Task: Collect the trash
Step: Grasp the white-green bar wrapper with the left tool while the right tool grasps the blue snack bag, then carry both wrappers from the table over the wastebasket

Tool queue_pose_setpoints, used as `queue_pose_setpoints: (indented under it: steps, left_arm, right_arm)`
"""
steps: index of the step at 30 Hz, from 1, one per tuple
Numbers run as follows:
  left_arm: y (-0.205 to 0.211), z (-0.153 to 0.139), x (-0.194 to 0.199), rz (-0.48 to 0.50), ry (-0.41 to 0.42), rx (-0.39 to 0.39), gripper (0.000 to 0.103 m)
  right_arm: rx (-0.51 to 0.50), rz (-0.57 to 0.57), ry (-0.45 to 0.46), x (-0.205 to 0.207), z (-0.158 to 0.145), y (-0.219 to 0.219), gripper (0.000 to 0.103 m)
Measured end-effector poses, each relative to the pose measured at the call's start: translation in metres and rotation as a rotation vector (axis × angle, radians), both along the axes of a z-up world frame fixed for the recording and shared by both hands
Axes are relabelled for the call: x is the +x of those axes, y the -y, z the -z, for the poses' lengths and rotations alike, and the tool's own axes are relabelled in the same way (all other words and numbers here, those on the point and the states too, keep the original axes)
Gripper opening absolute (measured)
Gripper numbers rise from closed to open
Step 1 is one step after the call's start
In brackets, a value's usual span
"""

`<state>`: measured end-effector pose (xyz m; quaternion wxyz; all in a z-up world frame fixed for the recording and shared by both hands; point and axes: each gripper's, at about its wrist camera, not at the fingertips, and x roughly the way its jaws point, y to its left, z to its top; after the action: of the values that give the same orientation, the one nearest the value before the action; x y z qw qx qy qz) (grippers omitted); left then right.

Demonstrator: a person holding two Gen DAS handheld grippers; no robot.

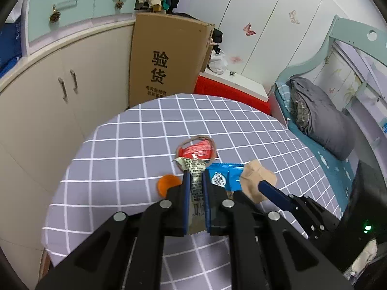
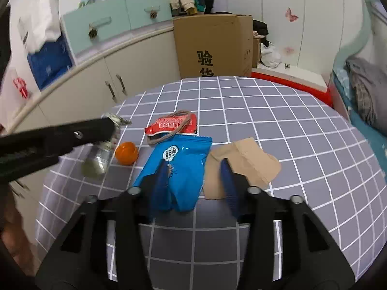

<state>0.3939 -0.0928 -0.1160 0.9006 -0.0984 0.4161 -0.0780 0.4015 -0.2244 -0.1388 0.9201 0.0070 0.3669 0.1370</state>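
Observation:
My left gripper [image 1: 195,174] is shut on a silver-green printed wrapper [image 1: 196,183] and holds it above the table; it also shows in the right wrist view [image 2: 99,162]. My right gripper [image 2: 194,166] is open over a blue wrapper [image 2: 183,159], its fingers astride the wrapper's lower part. A tan paper piece [image 2: 241,162] lies to the right of the blue wrapper. A red wrapper [image 2: 173,125] with a brown loop on it lies behind. An orange cap [image 2: 126,153] sits to the left.
The trash lies on a round table with a grey checked cloth [image 2: 266,111]. A cardboard box [image 2: 212,46], cream cabinets [image 2: 101,77] and a red bin with a white lid [image 1: 232,89] stand behind it. A bed [image 1: 321,120] is on the right.

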Motion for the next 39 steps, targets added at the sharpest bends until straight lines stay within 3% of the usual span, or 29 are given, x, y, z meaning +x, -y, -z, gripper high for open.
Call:
queue_pose_setpoints:
  steps: [5, 9, 11, 16, 22, 28, 34, 39]
  left_arm:
    - [-0.012, 0.001, -0.005, -0.018, -0.014, 0.001, 0.01]
    - [-0.021, 0.001, -0.013, -0.034, -0.026, 0.002, 0.01]
    - [-0.025, -0.001, -0.018, -0.036, -0.028, -0.001, 0.01]
    - [-0.033, -0.01, -0.034, -0.026, -0.014, -0.003, 0.01]
    - [-0.045, -0.021, -0.059, -0.008, 0.014, -0.018, 0.01]
    - [-0.066, -0.028, -0.076, -0.011, 0.026, -0.059, 0.01]
    - [-0.115, -0.028, -0.097, -0.079, 0.041, -0.087, 0.01]
    - [-0.178, -0.021, -0.115, -0.181, 0.039, -0.123, 0.01]
  right_arm:
    - [-0.064, 0.013, -0.023, 0.003, 0.005, -0.006, 0.033]
    - [-0.066, 0.009, -0.049, 0.006, 0.009, -0.007, 0.012]
    - [-0.065, 0.014, -0.03, 0.004, 0.007, -0.008, 0.006]
    - [-0.072, 0.057, 0.052, -0.013, -0.003, -0.002, 0.005]
    - [-0.003, 0.115, 0.142, -0.047, -0.031, 0.014, 0.005]
    - [0.012, 0.09, 0.203, -0.072, -0.065, 0.005, 0.005]
    - [0.037, -0.012, 0.211, -0.089, -0.075, -0.045, 0.005]
    - [0.05, -0.157, 0.224, -0.109, -0.071, -0.123, 0.005]
